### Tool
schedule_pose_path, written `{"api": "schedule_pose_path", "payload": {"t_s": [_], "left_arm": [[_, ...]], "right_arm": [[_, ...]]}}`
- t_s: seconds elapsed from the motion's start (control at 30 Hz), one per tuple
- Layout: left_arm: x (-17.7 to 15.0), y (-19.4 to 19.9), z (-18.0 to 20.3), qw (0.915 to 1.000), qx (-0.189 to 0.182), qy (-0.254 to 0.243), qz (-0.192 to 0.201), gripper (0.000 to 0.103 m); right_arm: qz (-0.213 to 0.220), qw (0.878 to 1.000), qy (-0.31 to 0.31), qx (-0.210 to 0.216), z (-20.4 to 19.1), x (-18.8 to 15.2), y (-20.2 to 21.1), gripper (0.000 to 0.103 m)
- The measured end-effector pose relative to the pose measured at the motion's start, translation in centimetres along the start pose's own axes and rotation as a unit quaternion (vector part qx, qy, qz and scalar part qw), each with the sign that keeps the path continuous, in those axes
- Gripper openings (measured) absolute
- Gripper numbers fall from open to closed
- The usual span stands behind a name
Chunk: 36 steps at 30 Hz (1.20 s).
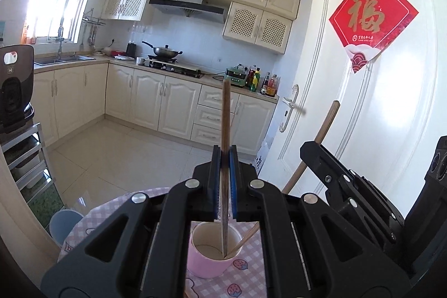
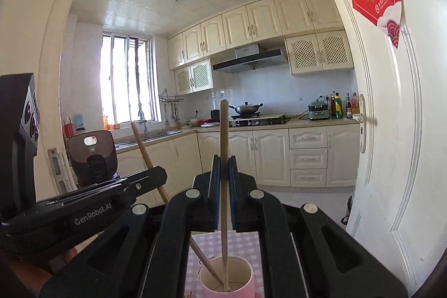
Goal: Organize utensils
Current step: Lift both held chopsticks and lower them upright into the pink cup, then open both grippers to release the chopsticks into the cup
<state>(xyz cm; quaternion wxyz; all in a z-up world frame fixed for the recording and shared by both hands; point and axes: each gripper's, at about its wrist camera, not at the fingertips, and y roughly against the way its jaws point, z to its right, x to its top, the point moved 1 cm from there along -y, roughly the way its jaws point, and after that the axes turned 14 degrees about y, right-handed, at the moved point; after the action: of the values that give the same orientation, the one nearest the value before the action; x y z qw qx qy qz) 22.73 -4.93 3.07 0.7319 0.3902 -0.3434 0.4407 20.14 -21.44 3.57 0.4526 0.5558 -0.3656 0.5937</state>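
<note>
Both tools, left (image 1: 225,180) marked "GenRobot.AI", right (image 2: 222,186), each clenched on 1 chopstick (image 1: 225,147) apparently inside pink cup (image 1: 209,256).

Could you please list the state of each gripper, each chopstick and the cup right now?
left gripper: shut on left chopstick.
right gripper: shut on right chopstick.
left chopstick: upright, tip down in the cup.
right chopstick: upright, tip in cup.
pink cup: upright on checked tablecloth.
</note>
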Motion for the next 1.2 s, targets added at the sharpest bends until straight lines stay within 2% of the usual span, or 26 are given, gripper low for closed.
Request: {"api": "schedule_pose_path", "payload": {"t_s": [0.37,0.57,0.67,0.7,0.77,0.8,0.83,0.87,0.97,1.07,1.13,1.2], "left_arm": [[-4.3,-3.0,-1.6,0.9971,0.030,-0.017,-0.067,0.006],[-5.2,-3.4,-2.2,0.9954,0.046,-0.028,-0.080,0.007],[-5.2,-3.3,-2.1,0.9950,0.043,-0.026,-0.086,0.007],[-5.2,-3.3,-2.1,0.9946,0.045,-0.027,-0.089,0.009],[-5.2,-3.3,-1.9,0.9939,0.056,-0.032,-0.090,0.026],[-5.2,-3.0,-1.8,0.9941,0.063,-0.034,-0.082,0.050],[-5.2,-2.7,-1.7,0.9945,0.068,-0.036,-0.072,0.059],[-5.2,-2.3,-1.7,0.9949,0.070,-0.040,-0.062,0.059],[-5.4,-1.8,-1.3,0.9938,0.070,-0.053,-0.068,0.059],[-5.3,-1.0,-1.2,0.9940,0.073,-0.054,-0.061,0.061],[-5.2,-0.5,-1.4,0.9942,0.077,-0.051,-0.056,0.067],[-5.0,0.2,-1.6,0.9944,0.080,-0.046,-0.050,0.074]], "right_arm": [[-0.053,0.998,-0.024,0.021,0.0,-4.6,-1.4,0.004],[-0.079,0.997,-0.015,0.019,-0.3,-5.6,-1.9,0.005],[-0.080,0.997,-0.009,0.012,-0.4,-5.7,-1.6,0.005],[-0.084,0.996,-0.010,0.013,-0.4,-5.7,-1.6,0.005],[-0.090,0.996,-0.009,0.013,-0.4,-5.8,-1.6,0.005],[-0.090,0.996,-0.007,0.011,-0.5,-5.8,-1.5,0.006],[-0.092,0.996,-0.006,0.011,-0.5,-5.7,-1.4,0.007],[-0.092,0.996,-0.007,0.010,-0.5,-5.7,-1.2,0.008],[-0.093,0.996,-0.004,0.007,-0.6,-5.5,-0.7,0.010],[-0.093,0.996,-0.004,0.004,-0.7,-5.4,-0.1,0.020],[-0.093,0.996,-0.006,-0.002,-0.4,-5.3,0.3,0.038],[-0.090,0.996,-0.011,-0.007,-0.1,-5.2,0.9,0.048]]}}
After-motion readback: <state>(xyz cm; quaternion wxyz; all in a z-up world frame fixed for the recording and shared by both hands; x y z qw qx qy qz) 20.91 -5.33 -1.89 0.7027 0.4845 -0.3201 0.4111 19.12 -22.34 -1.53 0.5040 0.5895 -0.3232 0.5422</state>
